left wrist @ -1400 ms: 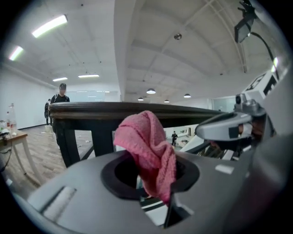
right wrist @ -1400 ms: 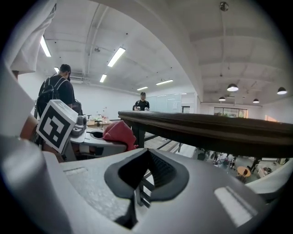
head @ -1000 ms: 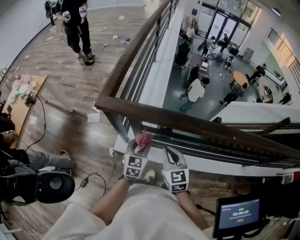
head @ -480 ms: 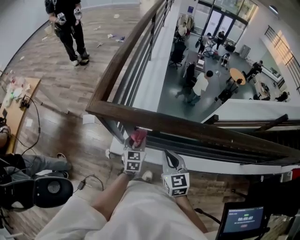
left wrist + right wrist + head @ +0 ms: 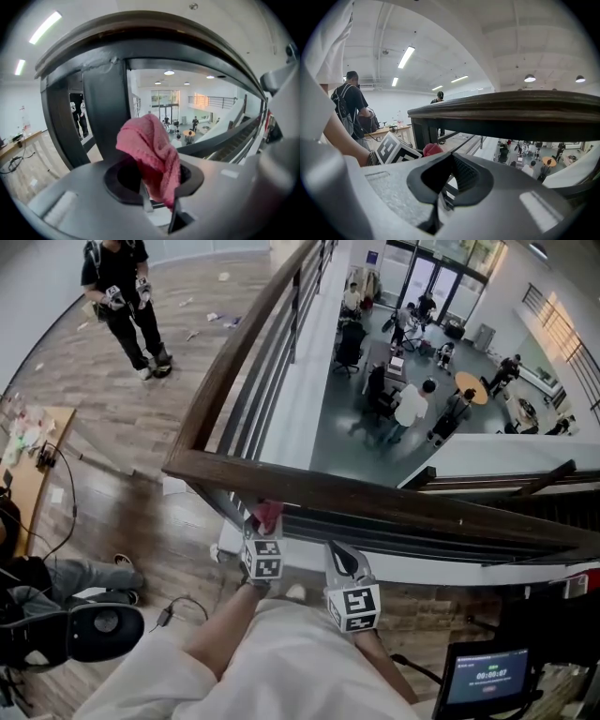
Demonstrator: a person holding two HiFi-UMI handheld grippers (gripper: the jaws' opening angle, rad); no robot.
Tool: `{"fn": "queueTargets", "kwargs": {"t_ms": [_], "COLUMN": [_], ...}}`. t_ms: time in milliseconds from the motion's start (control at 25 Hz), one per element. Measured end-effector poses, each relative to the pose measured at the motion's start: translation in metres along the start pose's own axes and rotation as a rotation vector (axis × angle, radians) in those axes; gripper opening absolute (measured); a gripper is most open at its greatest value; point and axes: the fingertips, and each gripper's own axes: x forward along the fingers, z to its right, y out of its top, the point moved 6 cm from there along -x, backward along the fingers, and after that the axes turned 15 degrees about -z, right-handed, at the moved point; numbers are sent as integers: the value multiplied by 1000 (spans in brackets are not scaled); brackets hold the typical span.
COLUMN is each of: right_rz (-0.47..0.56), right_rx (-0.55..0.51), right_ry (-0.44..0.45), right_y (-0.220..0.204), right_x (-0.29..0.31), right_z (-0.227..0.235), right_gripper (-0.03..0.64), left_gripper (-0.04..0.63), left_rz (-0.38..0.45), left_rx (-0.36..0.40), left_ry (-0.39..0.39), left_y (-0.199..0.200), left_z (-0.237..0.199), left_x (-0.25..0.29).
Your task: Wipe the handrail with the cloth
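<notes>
Now: cloth held under the handrail

The left tool (image 5: 265, 521) (image 5: 157, 190) is shown clamped on the pink cloth (image 5: 268, 513) (image 5: 151, 152), which is bunched above the closed jaws. The cloth is held just below the wooden handrail (image 5: 375, 499) (image 5: 154, 28), beside a dark post (image 5: 105, 112); contact with the rail cannot be confirmed. The right tool (image 5: 340, 554) (image 5: 438, 197) is seen just to the right of the left tool, also below the handrail (image 5: 511, 101), with its jaws brought together and nothing gripped between them.
</notes>
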Motion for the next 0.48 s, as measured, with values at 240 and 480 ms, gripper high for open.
{"fn": "queueTargets", "kwargs": {"t_ms": [240, 480], "right_rz": [-4, -6], "right_rx": [-2, 17], "right_ry": [5, -4], "right_y": [1, -2], "right_x": [1, -1], "right_z": [8, 21], "right_gripper": [3, 3], "left_gripper": [121, 121], "left_rz": [-34, -29], "left_rx": [33, 33], "left_ry": [45, 47], "left_y": [1, 4], "left_z": [4, 7], "left_x": [10, 10]}}
